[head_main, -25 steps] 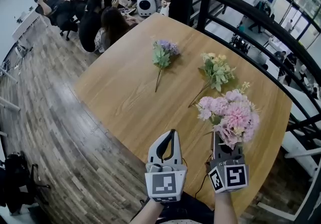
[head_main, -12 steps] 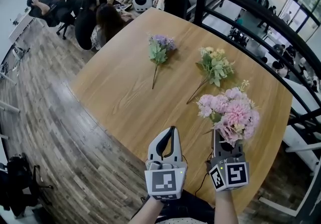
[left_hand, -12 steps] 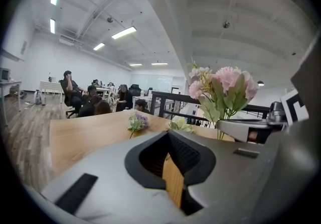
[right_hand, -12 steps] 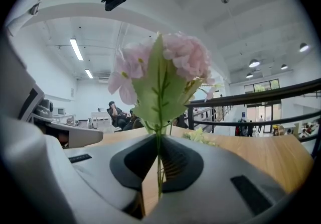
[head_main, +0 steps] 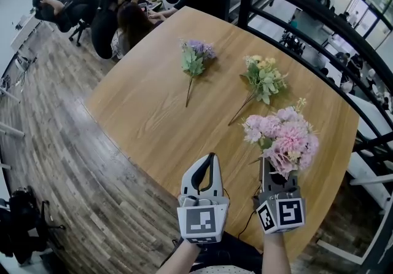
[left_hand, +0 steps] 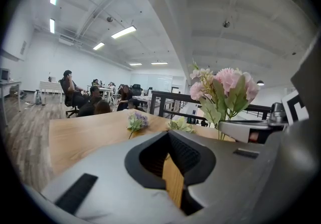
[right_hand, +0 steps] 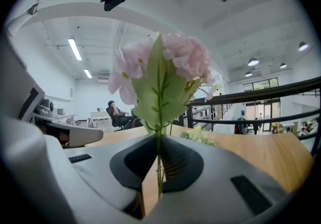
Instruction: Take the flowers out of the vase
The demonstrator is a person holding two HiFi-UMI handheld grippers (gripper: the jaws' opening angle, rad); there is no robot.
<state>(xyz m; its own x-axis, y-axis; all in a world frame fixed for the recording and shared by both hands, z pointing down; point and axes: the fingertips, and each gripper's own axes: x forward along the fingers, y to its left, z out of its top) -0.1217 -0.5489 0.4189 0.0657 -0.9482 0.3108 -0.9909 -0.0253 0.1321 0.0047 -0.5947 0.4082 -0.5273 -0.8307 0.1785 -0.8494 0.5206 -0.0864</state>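
Pinching the pink flower bunch (head_main: 281,137) by its thin green stems in the right gripper (right_hand: 158,168), jaws narrowed onto them, blooms upright at four o'clock in the head view. Showing ruffled pompom heads and broad matte leaves. Holding the left gripper (head_main: 210,159) closed and empty at six o'clock. Lying on the smooth wood-grain table (head_main: 147,107): purple sprig (head_main: 195,61) at twelve, yellow-green sprig (head_main: 264,79) at two.

In the head view the stems of the pink bouquet (head_main: 284,139) are hidden behind the right gripper (head_main: 276,179), lower right; people (head_main: 116,18) at upper left are too small to detail.
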